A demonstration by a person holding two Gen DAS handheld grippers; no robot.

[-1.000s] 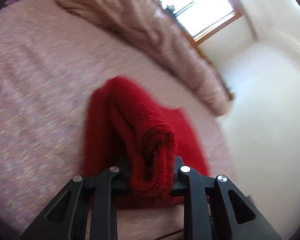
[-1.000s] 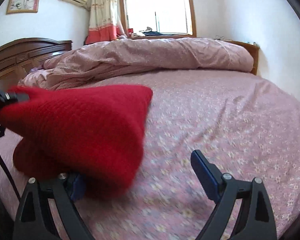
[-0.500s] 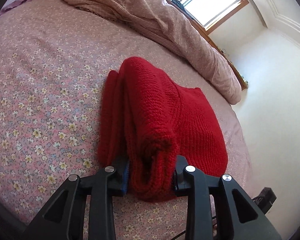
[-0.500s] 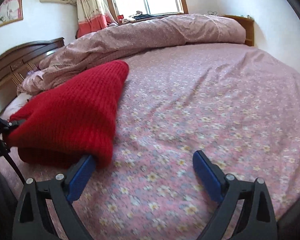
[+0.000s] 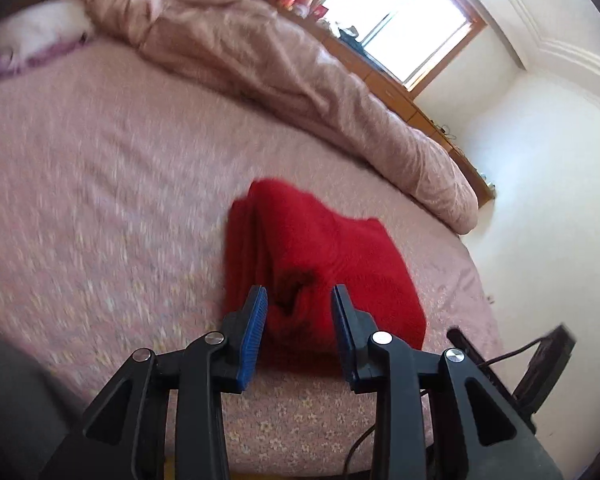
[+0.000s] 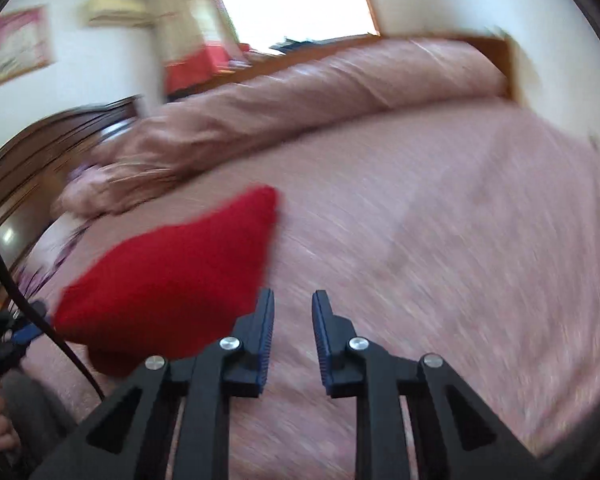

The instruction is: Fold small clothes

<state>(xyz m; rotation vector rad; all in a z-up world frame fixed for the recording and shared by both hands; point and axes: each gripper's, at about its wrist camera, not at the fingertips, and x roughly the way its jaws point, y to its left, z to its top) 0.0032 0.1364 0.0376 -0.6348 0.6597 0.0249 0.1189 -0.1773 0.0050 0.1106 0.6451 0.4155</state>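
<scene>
Red knit [image 5: 324, 248] lies folded on the bed [image 5: 100, 184], soft and floppy, grab thick near edge; left gripper [image 5: 299, 300] released, right gripper [image 6: 293, 312] closing on nothing.

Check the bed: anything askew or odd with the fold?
Nothing damaged. The red knit lies folded on the bedsheet, though the near end gapes open in loose layers rather than lying flat. Both frames are motion-blurred. Left gripper holds nothing; right gripper is closing on nothing. The duvet is bunched at the far edge.
</scene>
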